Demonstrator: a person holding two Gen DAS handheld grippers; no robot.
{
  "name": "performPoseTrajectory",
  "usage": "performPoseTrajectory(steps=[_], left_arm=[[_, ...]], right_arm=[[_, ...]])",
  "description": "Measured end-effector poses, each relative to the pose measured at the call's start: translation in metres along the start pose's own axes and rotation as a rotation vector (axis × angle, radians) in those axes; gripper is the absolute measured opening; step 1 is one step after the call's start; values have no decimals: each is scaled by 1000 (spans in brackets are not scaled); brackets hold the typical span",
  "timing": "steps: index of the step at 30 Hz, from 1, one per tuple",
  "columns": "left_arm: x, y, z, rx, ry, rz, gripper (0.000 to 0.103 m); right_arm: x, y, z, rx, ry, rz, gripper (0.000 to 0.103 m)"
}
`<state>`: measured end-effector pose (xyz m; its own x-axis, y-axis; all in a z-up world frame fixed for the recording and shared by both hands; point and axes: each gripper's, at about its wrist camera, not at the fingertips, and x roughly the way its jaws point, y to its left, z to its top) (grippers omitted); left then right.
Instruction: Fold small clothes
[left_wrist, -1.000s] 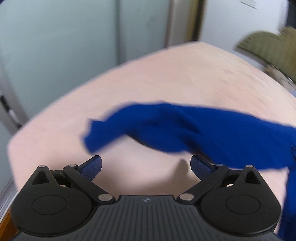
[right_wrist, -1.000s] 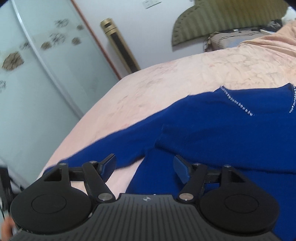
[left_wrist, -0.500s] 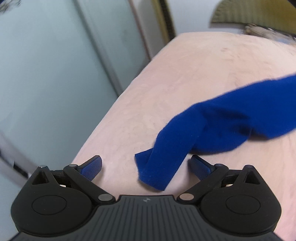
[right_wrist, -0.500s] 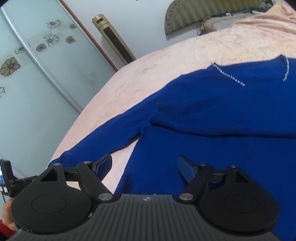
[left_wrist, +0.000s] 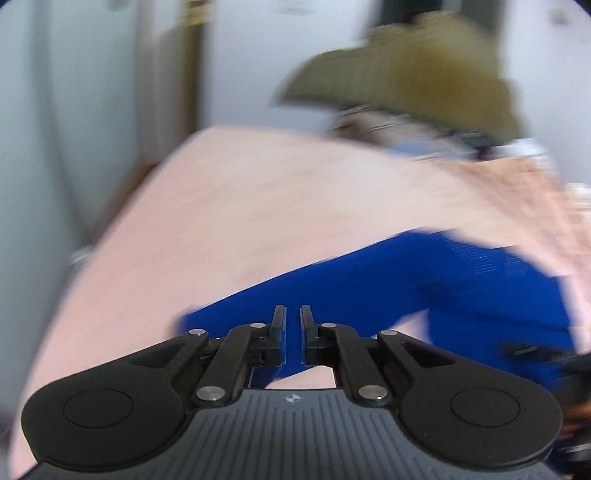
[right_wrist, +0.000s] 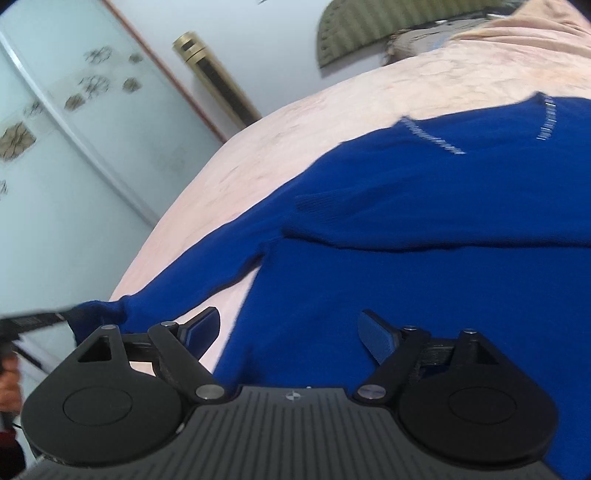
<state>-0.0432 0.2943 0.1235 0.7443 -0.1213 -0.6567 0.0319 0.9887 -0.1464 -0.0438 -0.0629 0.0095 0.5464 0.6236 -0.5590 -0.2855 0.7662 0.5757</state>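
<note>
Blue sweater (right_wrist: 424, 266) lies spread on the pink bed (right_wrist: 332, 118), one sleeve (left_wrist: 332, 291) stretched towards the bed's edge. Left hand-held gripper (left_wrist: 292, 325) is pinched narrow on that sleeve's cuff end. Right hand-held gripper (right_wrist: 288, 332) hovers over the body, jaws wide and opening, nothing pressed between them. Judged risk: a thin pinch on knit may slip as the sleeve is carried across, or drag the unpinned body and wrinkle the fold.
</note>
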Motion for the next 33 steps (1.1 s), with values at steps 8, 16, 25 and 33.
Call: performPoseTrajectory(steps=[8, 16, 25, 33], left_arm=[[39, -122, 62, 114, -34, -254, 7], [48, -48, 14, 146, 8, 201, 95], [95, 1, -59, 63, 253, 375, 94], [95, 0, -40, -114, 168, 310, 7]], right_arm=[[-58, -56, -7, 126, -124, -97, 87], [-90, -106, -20, 211, -190, -144, 93], [-61, -93, -13, 146, -163, -105, 100], [-72, -80, -20, 75, -155, -149, 98]])
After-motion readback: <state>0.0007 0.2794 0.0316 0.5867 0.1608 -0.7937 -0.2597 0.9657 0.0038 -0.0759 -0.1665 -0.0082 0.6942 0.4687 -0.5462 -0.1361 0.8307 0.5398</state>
